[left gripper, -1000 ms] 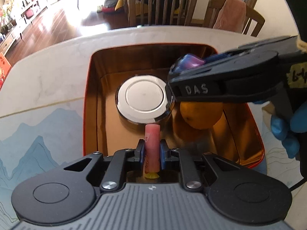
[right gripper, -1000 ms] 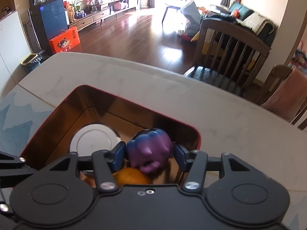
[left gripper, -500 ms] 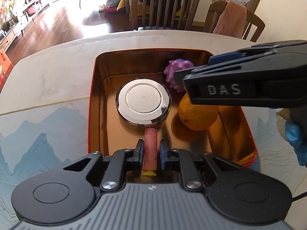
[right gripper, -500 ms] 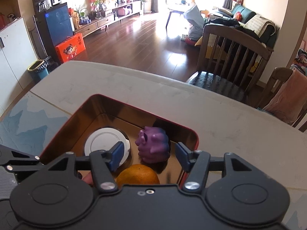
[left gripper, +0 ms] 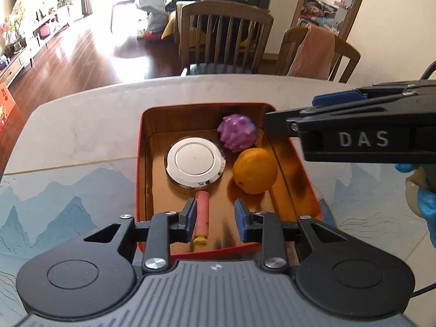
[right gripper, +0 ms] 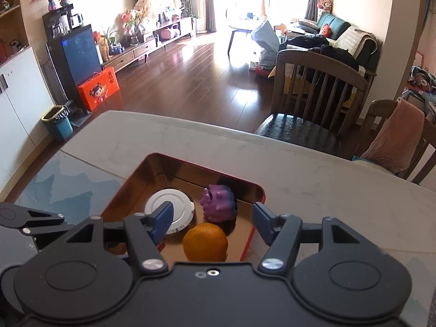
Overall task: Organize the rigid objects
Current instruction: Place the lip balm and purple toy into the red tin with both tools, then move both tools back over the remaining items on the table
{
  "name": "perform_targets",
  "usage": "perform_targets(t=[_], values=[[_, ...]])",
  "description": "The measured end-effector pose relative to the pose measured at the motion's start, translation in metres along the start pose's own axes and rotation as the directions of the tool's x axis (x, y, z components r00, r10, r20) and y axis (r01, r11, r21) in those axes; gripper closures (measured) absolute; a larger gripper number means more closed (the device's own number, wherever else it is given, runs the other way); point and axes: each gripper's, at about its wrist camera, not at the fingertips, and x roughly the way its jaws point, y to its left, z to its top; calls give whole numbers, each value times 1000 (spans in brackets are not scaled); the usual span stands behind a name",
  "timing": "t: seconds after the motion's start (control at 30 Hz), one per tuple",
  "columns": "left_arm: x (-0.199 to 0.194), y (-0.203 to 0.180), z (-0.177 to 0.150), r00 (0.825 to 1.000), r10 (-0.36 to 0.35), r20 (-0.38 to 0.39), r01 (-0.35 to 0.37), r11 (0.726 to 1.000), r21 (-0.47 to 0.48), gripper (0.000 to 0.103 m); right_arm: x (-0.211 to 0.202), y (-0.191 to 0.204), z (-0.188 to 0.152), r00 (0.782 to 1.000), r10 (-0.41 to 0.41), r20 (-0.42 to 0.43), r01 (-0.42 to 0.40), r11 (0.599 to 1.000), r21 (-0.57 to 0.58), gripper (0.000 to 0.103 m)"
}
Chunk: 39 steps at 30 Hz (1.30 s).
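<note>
A red-rimmed gold tray (left gripper: 139, 163) (right gripper: 246, 245) holds a round silver tin (left gripper: 194, 160) (right gripper: 174, 208), an orange (left gripper: 254, 170) (right gripper: 205, 242), a purple toy (left gripper: 237, 133) (right gripper: 218, 203) and a pink stick with a yellow end (left gripper: 201, 215). My left gripper (left gripper: 214, 222) is open above the tray's near end, the pink stick lying beside its left finger. My right gripper (right gripper: 212, 222) is open and empty above the orange, and shows at the right in the left wrist view (left gripper: 340, 125).
The tray sits on a marble table with a blue mountain print (left gripper: 54, 190). Wooden chairs (left gripper: 226, 35) (right gripper: 316, 95) stand at the far edge, one with a pink cloth (right gripper: 395, 136). A blue-gloved hand (left gripper: 425, 201) holds the right gripper.
Both grippers opened and rose back. The purple toy dropped into the tray's far corner, and the pink stick now lies free on the tray floor.
</note>
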Motion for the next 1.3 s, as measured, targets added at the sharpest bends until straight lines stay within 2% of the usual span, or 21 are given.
perform_targets(t=[0.07,0.17,0.27,0.3,0.33,0.47,0.6,0.93,1.17,1.3], values=[[-9,0,-2,1000,-6,16,6,1000,4,74,-10,2,-4,1000,1,10,-1,1000,9,32],[-23,-2,-6,999,-22,39,21,1000,17,74,-25,5,-9,1000,-8,19,7,1000,14,32],[-38,-3,-12,998,-32,61,31,999,29,62,-40,10,-15,1000,-10,24,10,1000,15,30],[-42,-3,-13,997,-33,71,31,999,33,52,-45,11,-17,1000,-13,28,13,1000,16,30],[-48,-4,-16,996,-33,85,29,999,38,48,-50,13,-19,999,-13,32,12,1000,19,30],[-69,-3,-26,993,-40,111,34,998,50,47,-70,20,-30,999,-18,47,16,999,32,25],[-87,3,-38,990,-37,136,31,998,45,35,-89,29,-46,998,-16,54,14,999,37,21],[-128,11,-75,982,-31,185,15,996,87,26,-125,54,-90,997,-14,72,8,997,82,10],[-149,23,-105,978,-38,204,22,996,82,21,-141,73,-121,996,1,89,-10,994,108,1],[-159,32,-124,973,-41,226,27,998,63,19,-144,85,-140,996,8,87,-18,992,122,0]])
